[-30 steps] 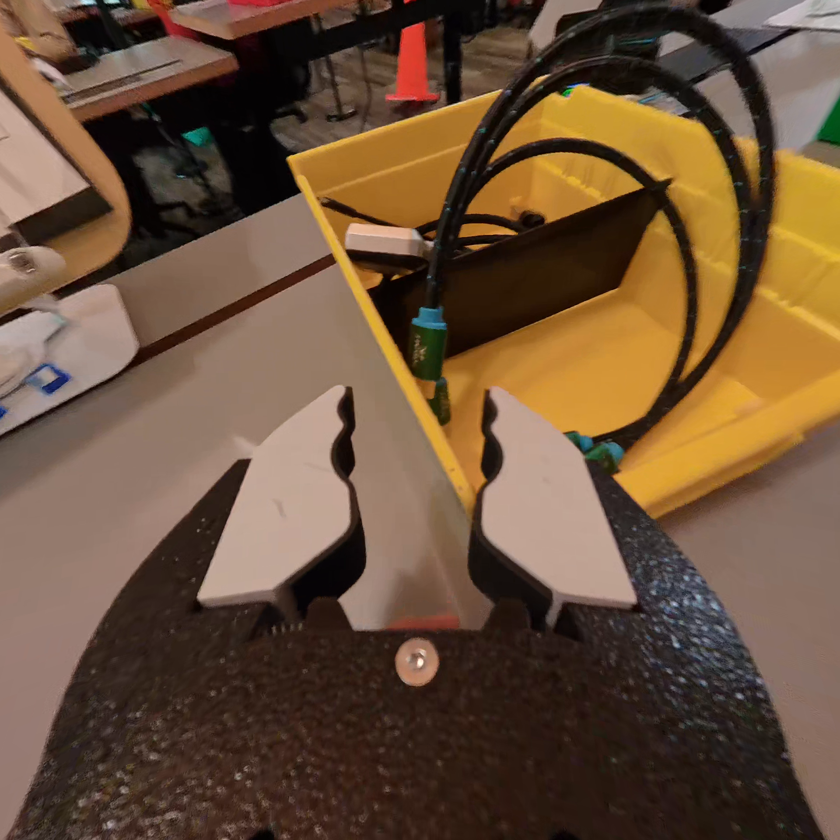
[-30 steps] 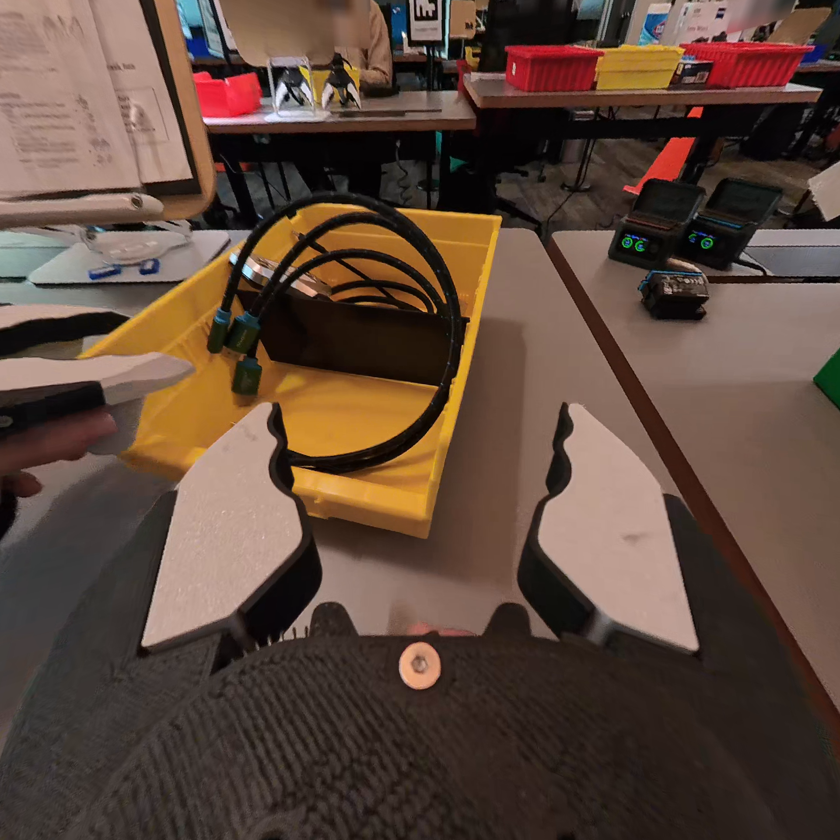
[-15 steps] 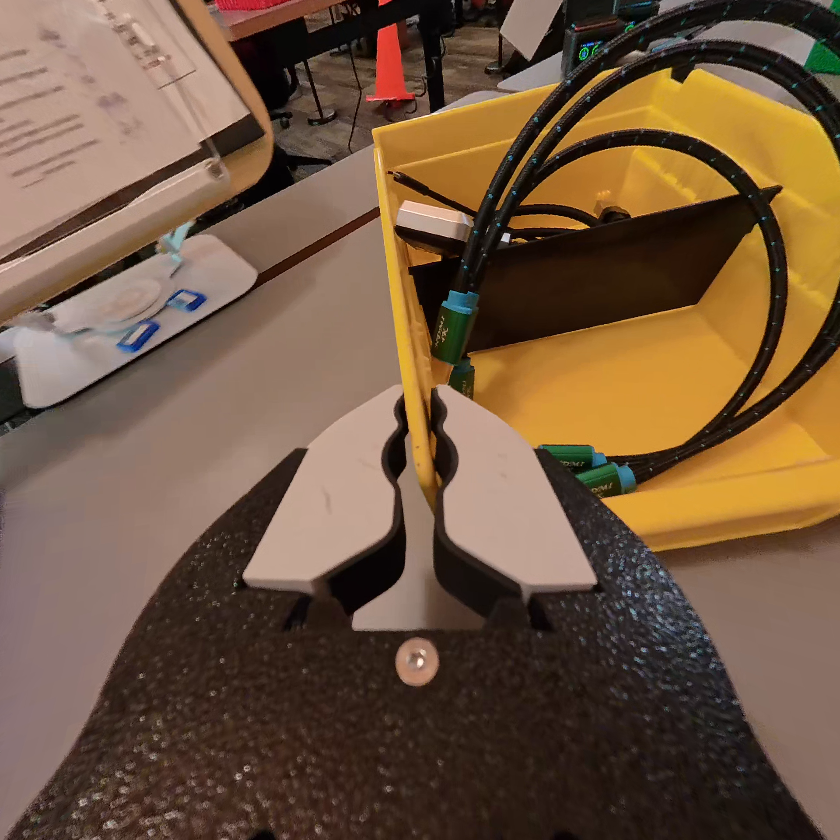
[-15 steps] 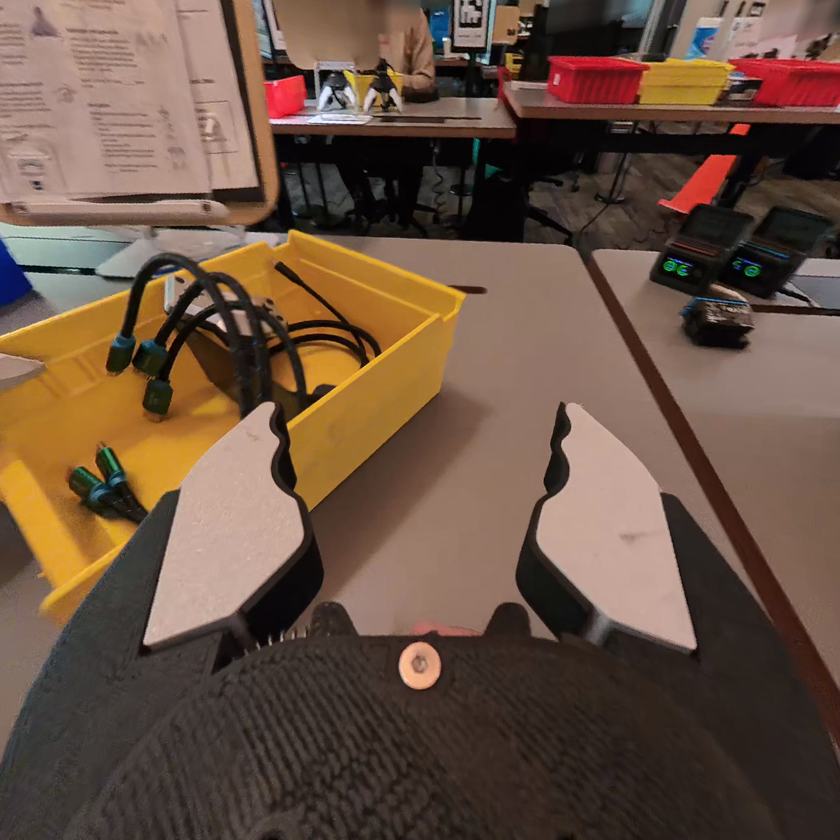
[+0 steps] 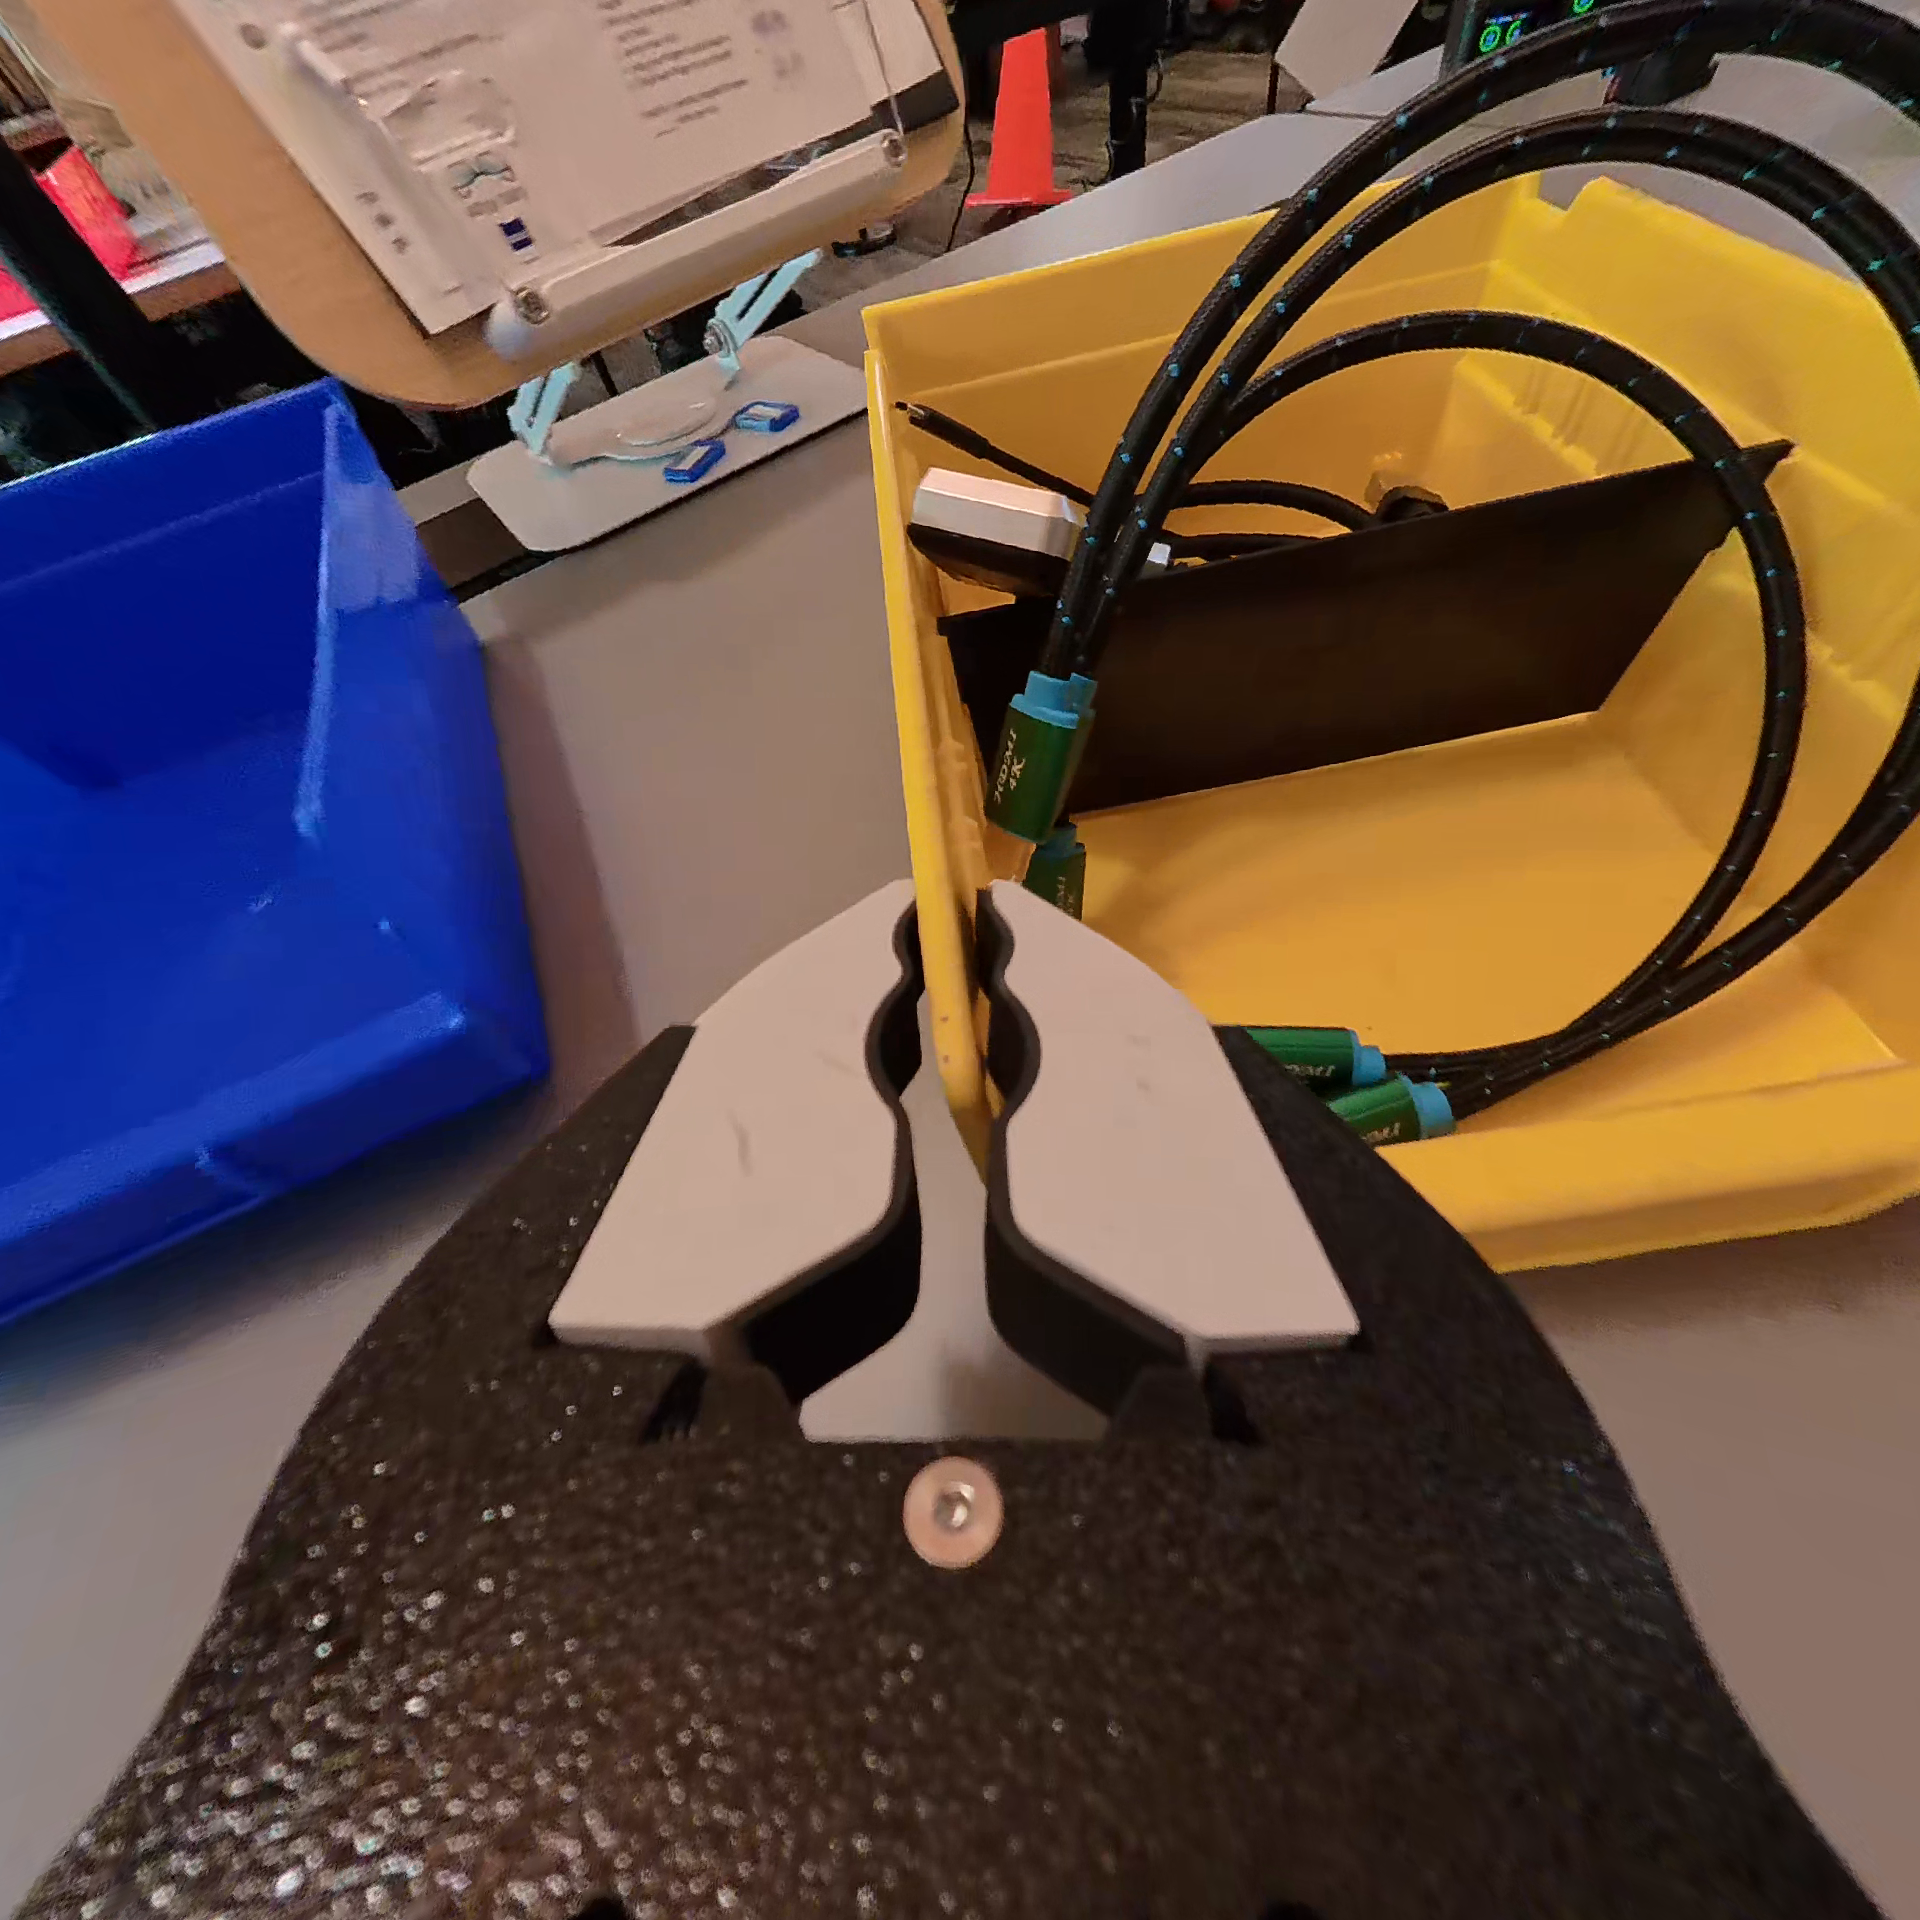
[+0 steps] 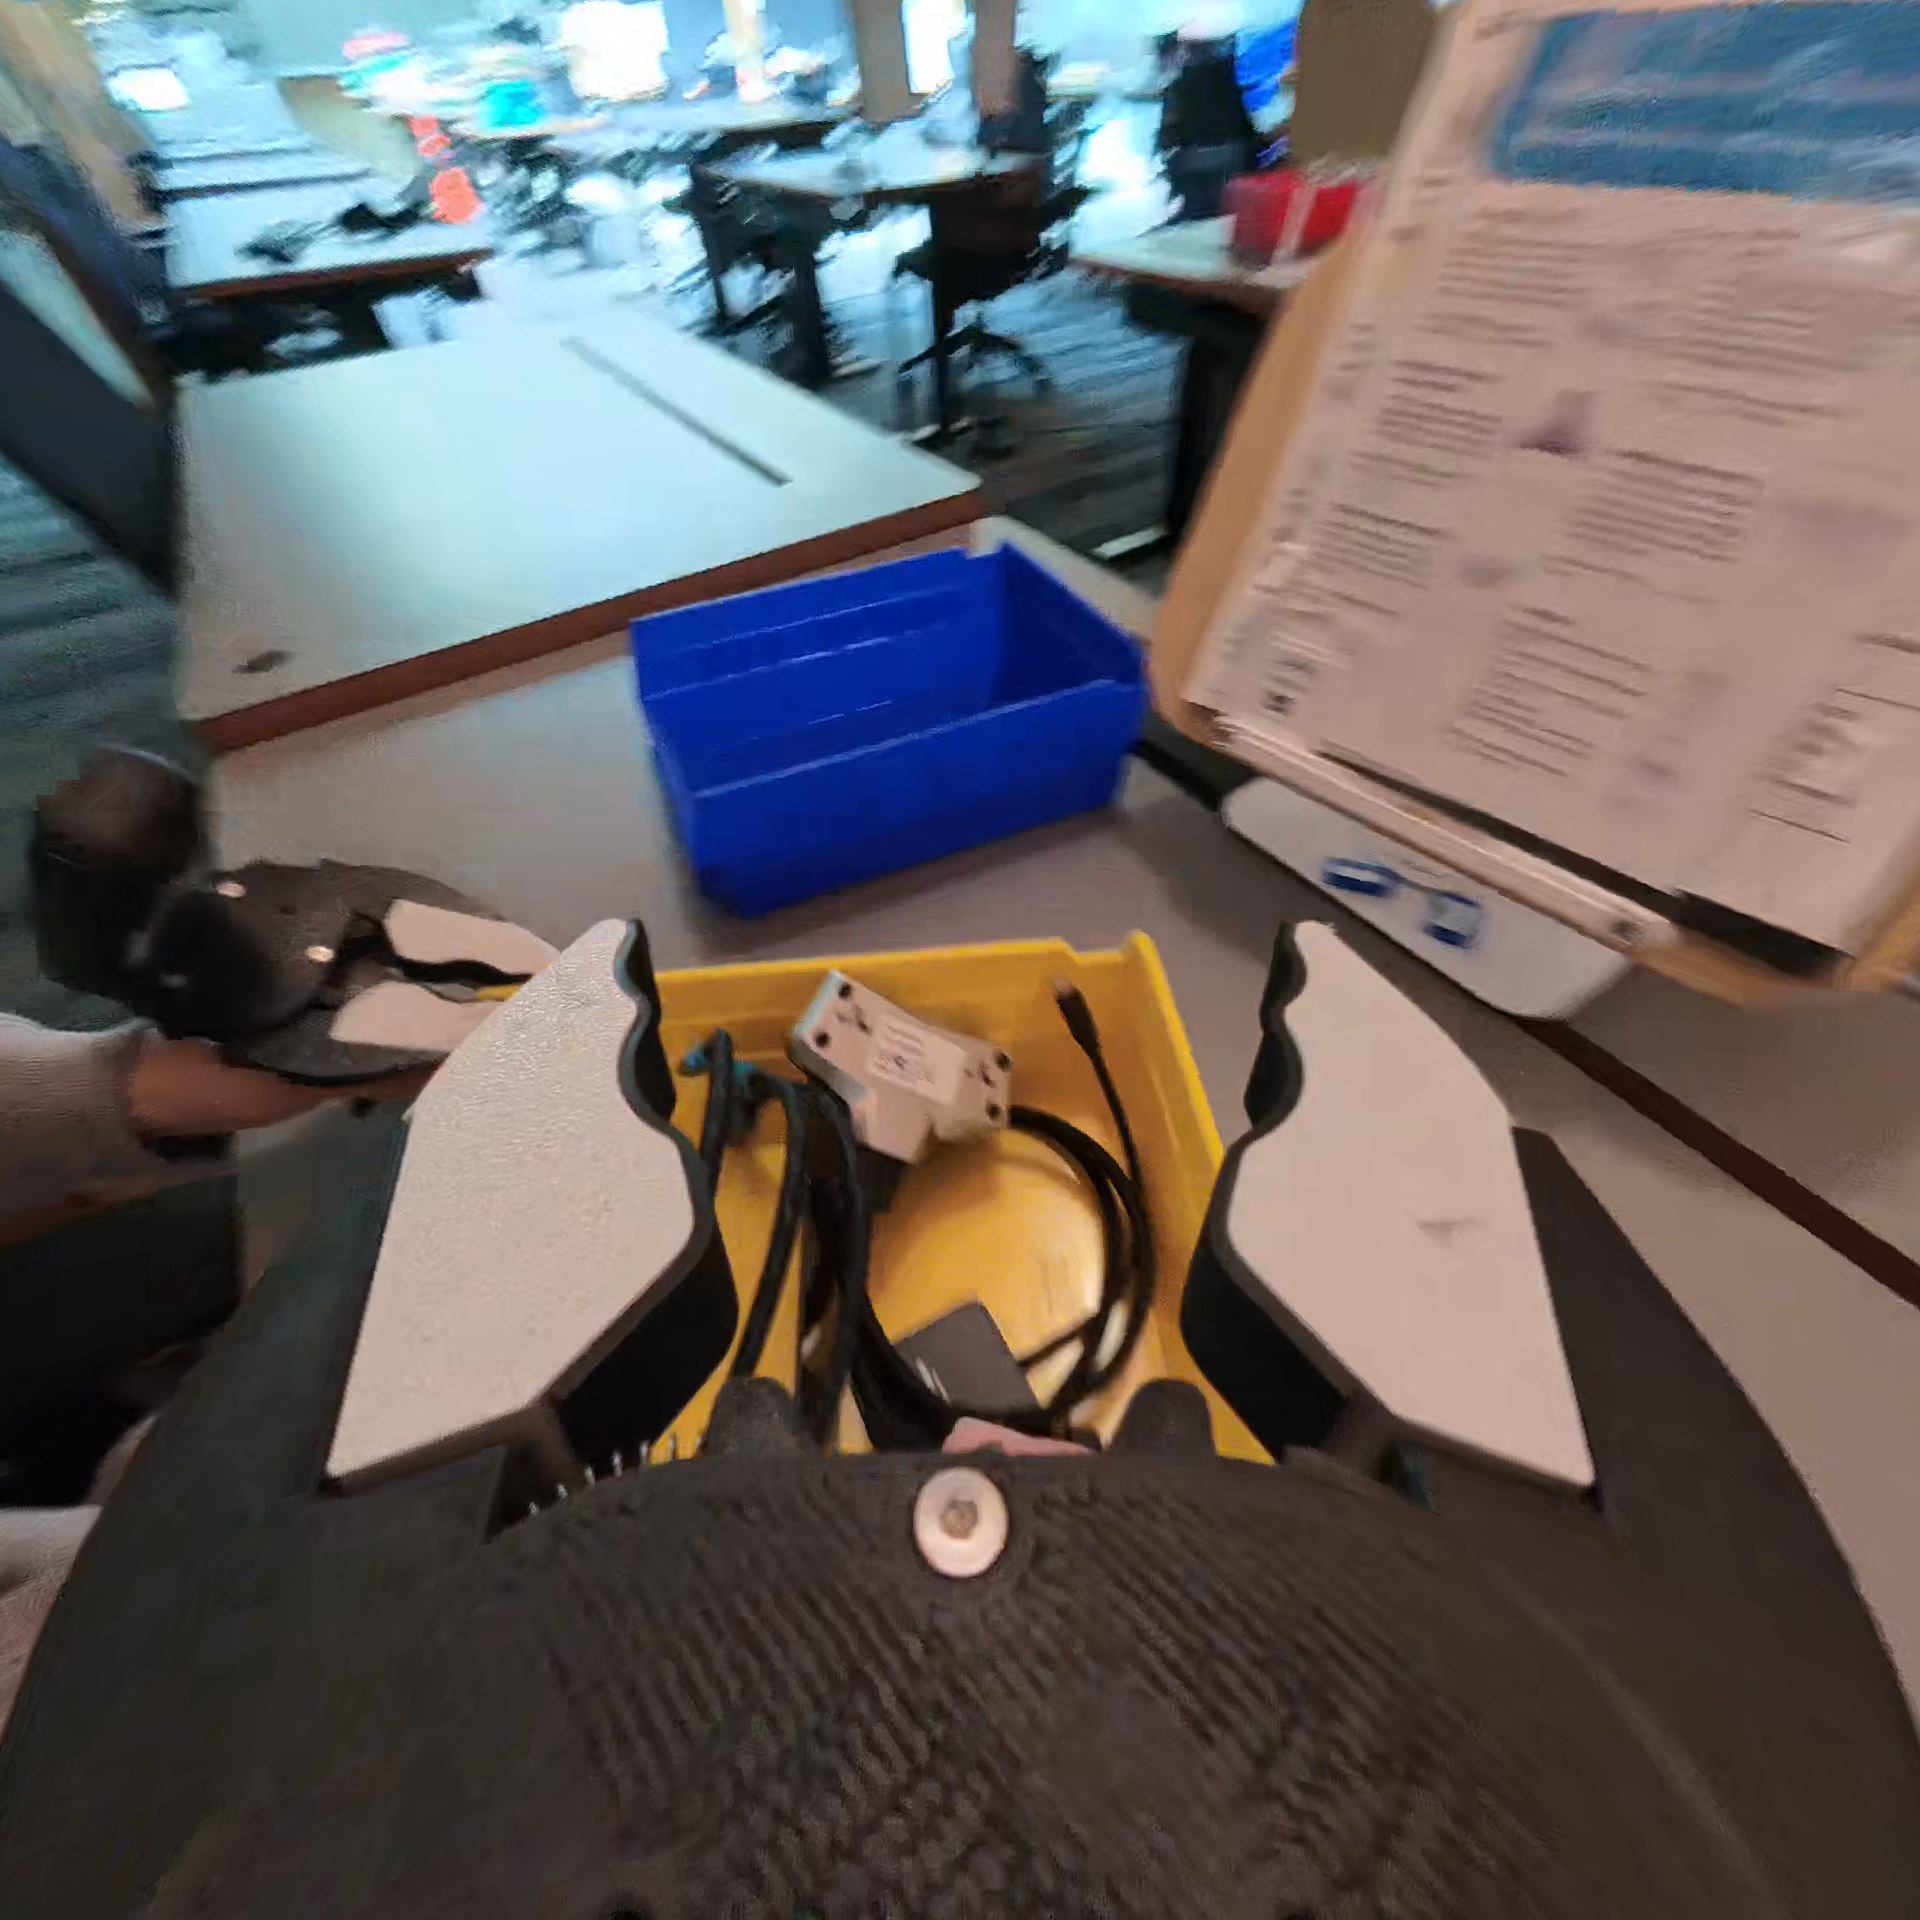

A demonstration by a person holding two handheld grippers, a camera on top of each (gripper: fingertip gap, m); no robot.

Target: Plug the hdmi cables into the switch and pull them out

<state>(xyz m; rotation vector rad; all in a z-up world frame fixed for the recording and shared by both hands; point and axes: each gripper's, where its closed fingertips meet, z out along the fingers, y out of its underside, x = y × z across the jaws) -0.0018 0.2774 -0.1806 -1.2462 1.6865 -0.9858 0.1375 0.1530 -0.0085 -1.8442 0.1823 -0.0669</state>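
A yellow bin [image 5: 1558, 914] holds braided black HDMI cables [image 5: 1756, 727] with green plugs [image 5: 1039, 769] and a silver switch [image 5: 992, 509] behind a black divider. My left gripper [image 5: 948, 914] is shut on the bin's left wall. My right gripper [image 6: 961, 966] is open and empty above the bin [image 6: 1164, 997], with the switch [image 6: 899, 1060] and dark cables [image 6: 821, 1174] between its fingers. The left gripper [image 6: 447, 987] also shows at the bin's left rim in the right wrist view.
A blue bin [image 5: 208, 831] stands left of the yellow bin; it also shows in the right wrist view [image 6: 883, 717]. A document stand with papers [image 5: 582, 156] sits behind on a white base [image 5: 665, 436]. An orange cone [image 5: 1023, 114] is on the floor beyond.
My left gripper stays shut on the bin wall and has drawn the bin toward the blue bin. My right gripper swung over the yellow bin and now looks down into it, still open.
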